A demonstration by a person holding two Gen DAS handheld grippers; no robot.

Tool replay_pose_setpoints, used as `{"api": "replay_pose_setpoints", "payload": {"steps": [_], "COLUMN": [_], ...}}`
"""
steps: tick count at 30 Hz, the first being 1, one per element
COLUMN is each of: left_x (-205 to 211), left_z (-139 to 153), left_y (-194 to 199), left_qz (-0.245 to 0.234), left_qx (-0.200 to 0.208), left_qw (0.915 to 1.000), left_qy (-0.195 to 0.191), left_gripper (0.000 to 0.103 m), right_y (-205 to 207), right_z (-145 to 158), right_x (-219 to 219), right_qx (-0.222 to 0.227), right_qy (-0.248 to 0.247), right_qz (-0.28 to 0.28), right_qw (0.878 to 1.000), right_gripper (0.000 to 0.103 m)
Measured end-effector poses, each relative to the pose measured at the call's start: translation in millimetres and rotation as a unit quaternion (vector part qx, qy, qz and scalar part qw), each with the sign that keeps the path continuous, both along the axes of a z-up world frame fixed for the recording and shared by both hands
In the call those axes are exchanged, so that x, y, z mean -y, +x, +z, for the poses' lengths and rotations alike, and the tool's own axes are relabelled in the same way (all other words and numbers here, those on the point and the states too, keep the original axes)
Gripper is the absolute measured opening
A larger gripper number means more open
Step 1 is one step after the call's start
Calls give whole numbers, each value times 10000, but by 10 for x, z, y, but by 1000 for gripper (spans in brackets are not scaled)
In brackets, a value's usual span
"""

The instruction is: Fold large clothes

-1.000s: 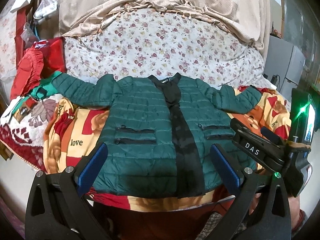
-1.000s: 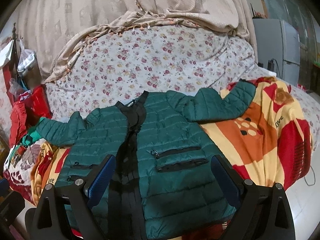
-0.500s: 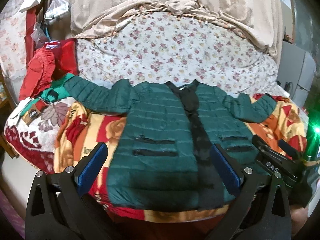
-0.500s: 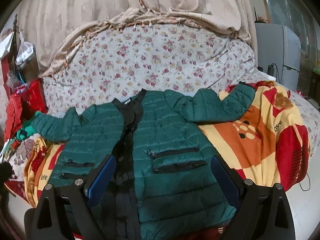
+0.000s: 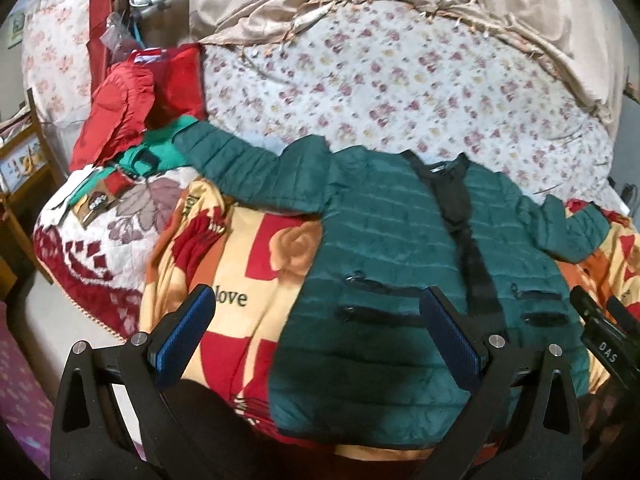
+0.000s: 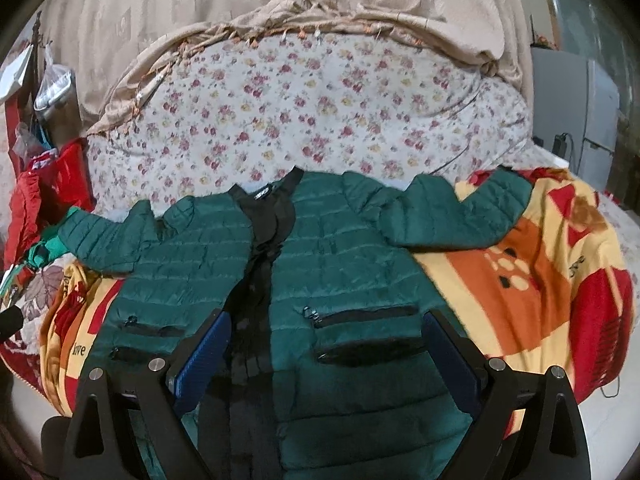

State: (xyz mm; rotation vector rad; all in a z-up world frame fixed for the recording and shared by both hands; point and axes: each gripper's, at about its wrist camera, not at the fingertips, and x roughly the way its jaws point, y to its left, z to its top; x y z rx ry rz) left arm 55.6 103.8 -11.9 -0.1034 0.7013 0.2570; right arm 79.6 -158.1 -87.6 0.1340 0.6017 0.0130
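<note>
The dark green quilted puffer jacket [image 5: 400,248] lies front-up and spread flat on the bed, resting on a yellow, red and orange patterned fleece blanket [image 5: 256,264], with its collar toward the floral-print bedsheet [image 5: 380,80] and its hem toward me. I judge this layout to be deliberate: both sleeves are extended outward, the left-hand sleeve [image 5: 240,168] reaching toward a pile of red clothing [image 5: 124,108] at the bed edge and the right-hand sleeve [image 6: 456,212] lying across the blanket, so that each can be folded inward over the body panel. The black front placket [image 6: 260,280] runs down the centre and gives me a reference line for a symmetric fold. No fold is yet made, so I place the task at its start. The left tongs [image 5: 316,340] are spread wide and hold nothing; they hover over the near hem and the blanket beside it, clear of the fabric as far as I can tell. The right tongs [image 6: 324,360] are likewise spread wide and empty, positioned above the lower front panel and its zip pockets [image 6: 364,332], without visible contact.
</note>
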Motion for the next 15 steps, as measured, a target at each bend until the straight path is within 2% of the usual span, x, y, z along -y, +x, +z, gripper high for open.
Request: {"api": "replay_pose_setpoints", "payload": {"steps": [10, 15], "left_x": [-90, -164], "left_z": [-257, -384], "left_y": [193, 264], "left_qz": [204, 256], "left_qx": [-433, -619], "left_qw": [9984, 9973], "left_qy": [315, 284], "left_gripper": [102, 102], "right_y": [174, 267], "right_z": [-98, -160], "right_x": [-144, -217], "right_qx": [-212, -324], "right_qy": [-79, -48], "right_qz": [203, 244], "right_qw": [9995, 9992], "right_gripper": [95, 95]}}
